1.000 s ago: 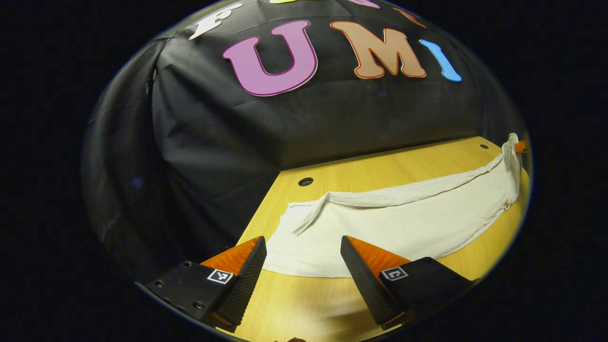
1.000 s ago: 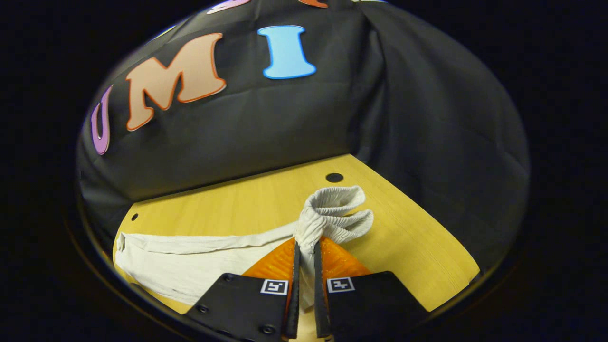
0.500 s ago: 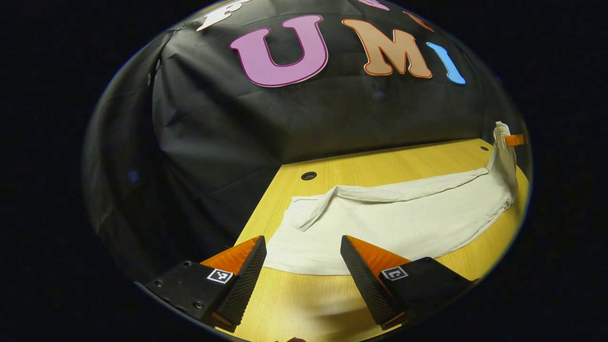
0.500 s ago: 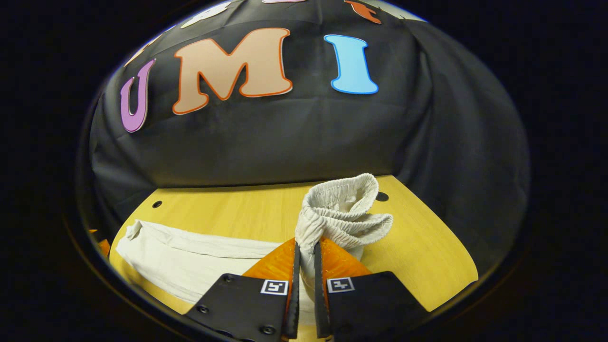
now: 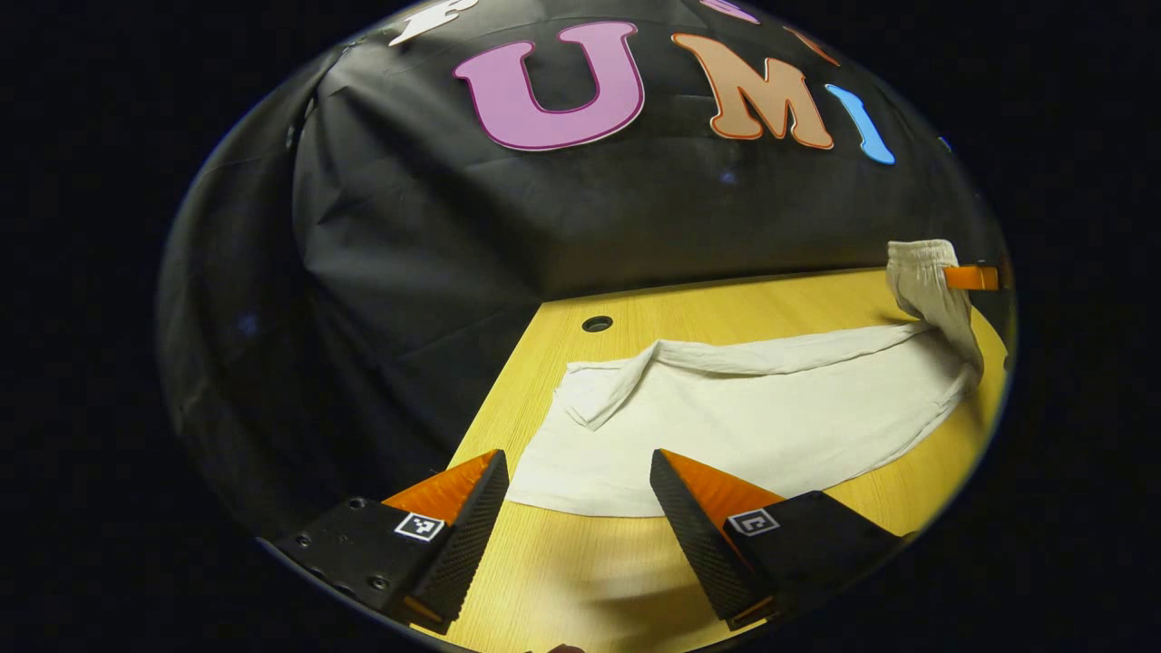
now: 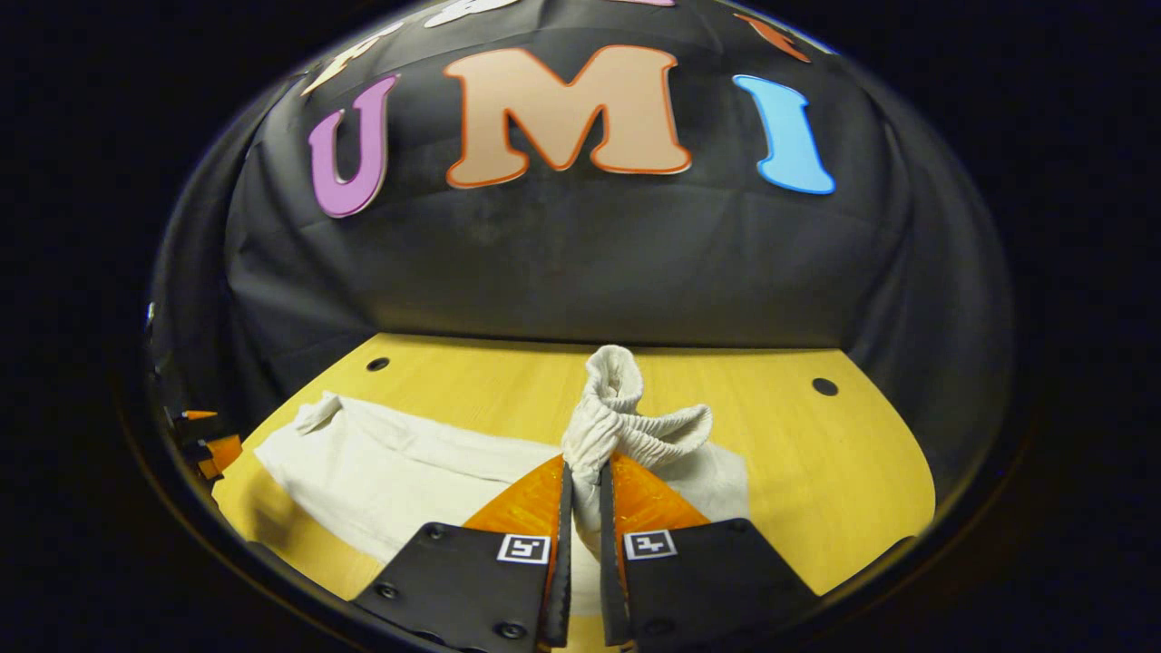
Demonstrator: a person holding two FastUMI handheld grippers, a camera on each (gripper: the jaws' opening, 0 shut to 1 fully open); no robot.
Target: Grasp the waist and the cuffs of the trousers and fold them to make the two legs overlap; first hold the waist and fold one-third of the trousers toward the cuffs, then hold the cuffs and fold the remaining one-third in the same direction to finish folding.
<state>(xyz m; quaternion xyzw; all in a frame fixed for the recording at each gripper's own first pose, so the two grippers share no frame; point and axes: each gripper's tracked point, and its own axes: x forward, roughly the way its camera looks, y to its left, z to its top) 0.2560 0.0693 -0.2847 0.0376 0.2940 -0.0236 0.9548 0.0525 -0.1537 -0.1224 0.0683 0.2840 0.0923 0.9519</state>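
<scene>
**Waist of the trousers raised in the right hand-held gripper, left hand-held gripper spread over the cuff end**

While the right hand-held gripper point(image 6: 581, 508) is pressed together on the elastic waist point(image 6: 626, 426) of the trousers point(image 5: 753, 426), the bunched waistband stands up above its fingertips in a gathered, ruffled knot, clear of the table point(image 6: 816, 472). In the right gripper view the rest of the pale garment trails away to the left across the yellow wooden table, lying flat, with its far-left end slightly rumpled. At the left edge of that view part of the left hand-held gripper appears, near that end of the cloth.

In the left gripper view the left hand-held gripper point(image 5: 580, 508) is spread wide, its two fingers apart with nothing between them. It hangs over the near edge of the table, just short of the cuffs point(image 5: 580, 399). The trousers lie lengthwise from there to the right; one strip of cloth at the cuff end is turned over on itself, forming a narrow fold along the far edge. At the far right the waist is lifted off the table surface, held by the other gripper's fingers point(image 5: 969, 277), and the cloth slopes down from it to the flat part.

Round holes point(image 5: 597, 324) mark the table near its far edge, one beyond the cuff end and others visible in the right gripper view. The black booth wall point(image 6: 580, 263) rises directly behind the table.
</scene>
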